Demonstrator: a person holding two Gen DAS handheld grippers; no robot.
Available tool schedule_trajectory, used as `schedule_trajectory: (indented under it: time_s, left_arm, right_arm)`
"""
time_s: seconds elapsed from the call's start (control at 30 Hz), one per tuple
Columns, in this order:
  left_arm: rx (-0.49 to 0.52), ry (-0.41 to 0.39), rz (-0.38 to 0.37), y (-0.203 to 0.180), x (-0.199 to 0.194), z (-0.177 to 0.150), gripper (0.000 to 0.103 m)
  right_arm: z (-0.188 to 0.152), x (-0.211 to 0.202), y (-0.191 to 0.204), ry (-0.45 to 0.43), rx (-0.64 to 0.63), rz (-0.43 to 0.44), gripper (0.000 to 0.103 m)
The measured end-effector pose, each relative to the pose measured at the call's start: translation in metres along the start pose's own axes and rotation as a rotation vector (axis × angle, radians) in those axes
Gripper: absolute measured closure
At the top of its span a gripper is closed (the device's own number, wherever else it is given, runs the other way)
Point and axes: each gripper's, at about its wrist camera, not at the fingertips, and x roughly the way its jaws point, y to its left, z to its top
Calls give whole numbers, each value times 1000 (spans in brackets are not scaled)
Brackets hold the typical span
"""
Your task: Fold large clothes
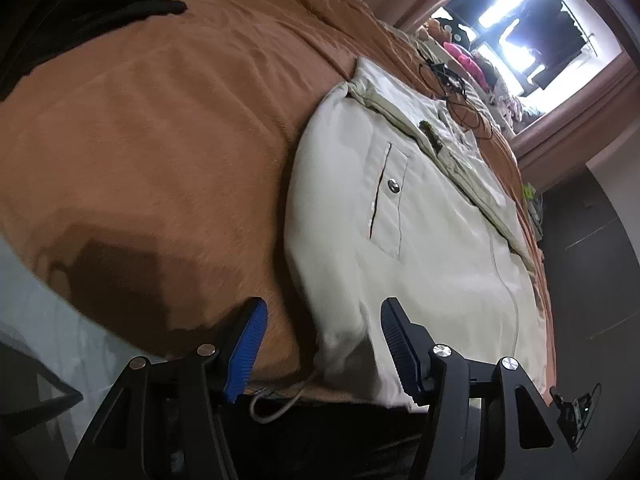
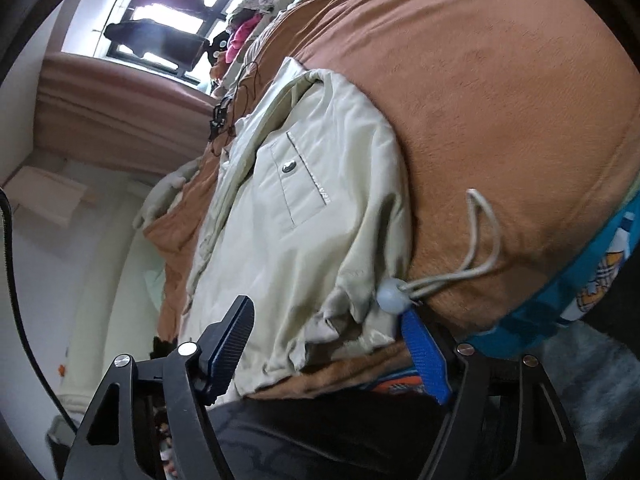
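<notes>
A large cream jacket (image 1: 420, 216) with a snap-button pocket (image 1: 390, 200) lies flat on a brown blanket (image 1: 160, 140). My left gripper (image 1: 324, 320) is open, its jaws on either side of the jacket's near hem corner. In the right wrist view the jacket (image 2: 288, 216) also shows, with a drawstring loop (image 2: 480, 240) and a round white toggle (image 2: 392, 290) at its hem. My right gripper (image 2: 328, 320) is open around the other hem corner, its blue pad (image 2: 424, 356) just below the toggle.
Black cables (image 1: 452, 84) lie beyond the jacket's collar. A pile of pink and other clothes (image 1: 480, 64) sits by the bright window (image 1: 532, 28). A black garment (image 1: 100, 4) lies at the blanket's far corner. A blue patterned sheet edge (image 2: 580, 280) shows under the blanket.
</notes>
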Motion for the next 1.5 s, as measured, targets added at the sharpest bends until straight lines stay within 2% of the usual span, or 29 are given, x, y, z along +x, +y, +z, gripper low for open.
schedule_trajectory:
  time_s: [0.07, 0.2, 0.27, 0.3, 0.37, 0.47, 0.53, 0.6, 0.67, 0.7, 0.73, 0.8, 0.83, 0.9, 0.93, 1.03, 1.2, 1.5]
  left_arm:
    - [2, 2, 1, -2, 3, 5, 42]
    - [-22, 13, -42, -4, 13, 18, 42]
    - [-53, 19, -93, -4, 16, 21, 42]
    - [-69, 25, -121, -4, 17, 22, 42]
    - [-73, 29, -158, -8, 17, 22, 42]
    - [-36, 50, -119, -15, 17, 19, 43]
    - [-57, 65, -118, -12, 18, 15, 45]
    - [-81, 74, -133, -5, 15, 7, 49]
    - [-83, 74, -131, -1, 11, 0, 55]
    - [-84, 71, -126, 1, 8, -4, 59]
    - [-89, 66, -122, 2, 7, -7, 61]
    - [-105, 57, -106, 5, 6, -11, 74]
    - [-117, 51, -93, 8, 5, -12, 77]
    - [-128, 43, -85, 10, 3, -12, 87]
    - [-125, 38, -77, 9, 2, -12, 88]
    - [-98, -26, -79, -2, -16, -11, 92]
    - [-96, -100, -136, -17, -49, -2, 93]
    - [-91, -234, -218, -41, -137, 2, 94]
  right_arm:
    - [2, 1, 0, -16, 5, 17, 27]
    - [8, 1, -7, -40, 59, 91, 27]
    - [11, 2, -10, -52, 91, 160, 29]
    - [11, 3, -10, -55, 105, 201, 33]
    - [11, 5, -8, -60, 108, 227, 34]
    - [10, 18, -4, -37, 92, 132, 35]
    - [9, 22, -1, -33, 79, 81, 45]
    - [9, 23, 5, -43, 59, 32, 49]
    - [8, 24, 8, -44, 43, -38, 61]
    - [7, 23, 8, -45, 44, -60, 72]
    - [8, 22, 6, -49, 53, -65, 77]
    - [9, 18, 2, -62, 72, -54, 82]
    - [9, 15, 3, -70, 71, -54, 84]
    - [10, 4, 9, -98, 53, -14, 86]
    - [10, -2, 13, -109, 45, 6, 87]
    - [14, -19, 25, -136, 20, 58, 89]
    - [15, -44, 48, -170, -2, 122, 92]
    - [6, -99, 104, -225, -85, 209, 92]
